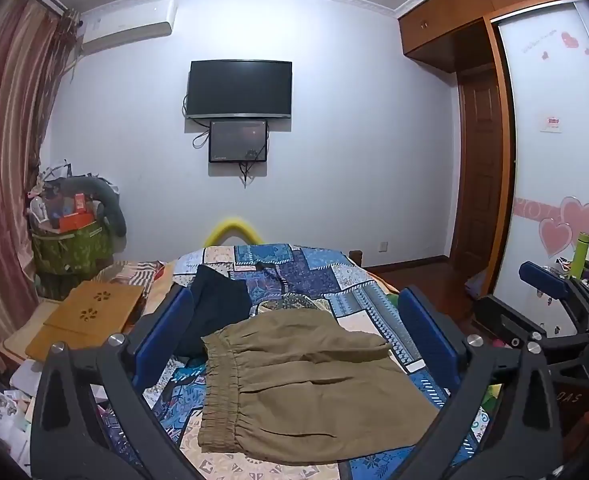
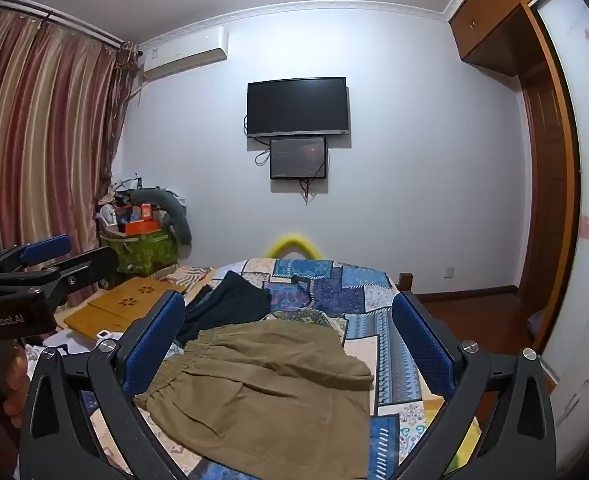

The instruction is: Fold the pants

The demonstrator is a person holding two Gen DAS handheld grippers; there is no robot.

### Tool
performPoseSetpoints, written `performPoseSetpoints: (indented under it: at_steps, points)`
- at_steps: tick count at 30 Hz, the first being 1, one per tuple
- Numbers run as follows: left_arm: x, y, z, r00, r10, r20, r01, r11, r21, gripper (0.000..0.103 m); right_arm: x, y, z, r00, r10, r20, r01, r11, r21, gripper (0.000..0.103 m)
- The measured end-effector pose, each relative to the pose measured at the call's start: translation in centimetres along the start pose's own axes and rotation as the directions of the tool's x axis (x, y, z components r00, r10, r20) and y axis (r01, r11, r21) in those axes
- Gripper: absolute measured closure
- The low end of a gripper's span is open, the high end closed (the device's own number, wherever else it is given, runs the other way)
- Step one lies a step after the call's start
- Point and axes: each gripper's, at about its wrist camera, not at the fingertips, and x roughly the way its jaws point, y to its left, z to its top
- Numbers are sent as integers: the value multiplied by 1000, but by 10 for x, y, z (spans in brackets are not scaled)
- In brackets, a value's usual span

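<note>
Olive-brown pants (image 1: 302, 384) lie folded on the patchwork bedspread (image 1: 294, 276), elastic waistband to the left; they also show in the right wrist view (image 2: 270, 388). My left gripper (image 1: 294, 332) is open and empty, held above the pants with its blue pads on either side. My right gripper (image 2: 290, 332) is also open and empty above the pants. Each gripper shows at the edge of the other's view: the right one (image 1: 550, 284) at the right, the left one (image 2: 46, 252) at the left.
A dark garment (image 1: 214, 304) lies on the bed beyond the pants. A wooden lap tray (image 1: 90, 312) sits left of the bed. A green bin (image 1: 70, 248) full of items stands by the curtain. A wardrobe (image 1: 554, 160) and door are at the right.
</note>
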Motion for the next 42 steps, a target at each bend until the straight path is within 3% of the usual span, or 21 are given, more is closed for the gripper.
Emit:
performPoseSetpoints:
  at_steps: [42]
  points:
    - [8,-1,-7,999,36,-10,-36,999,7,0,1,2,1,999,10,-31,-9,999,41,0]
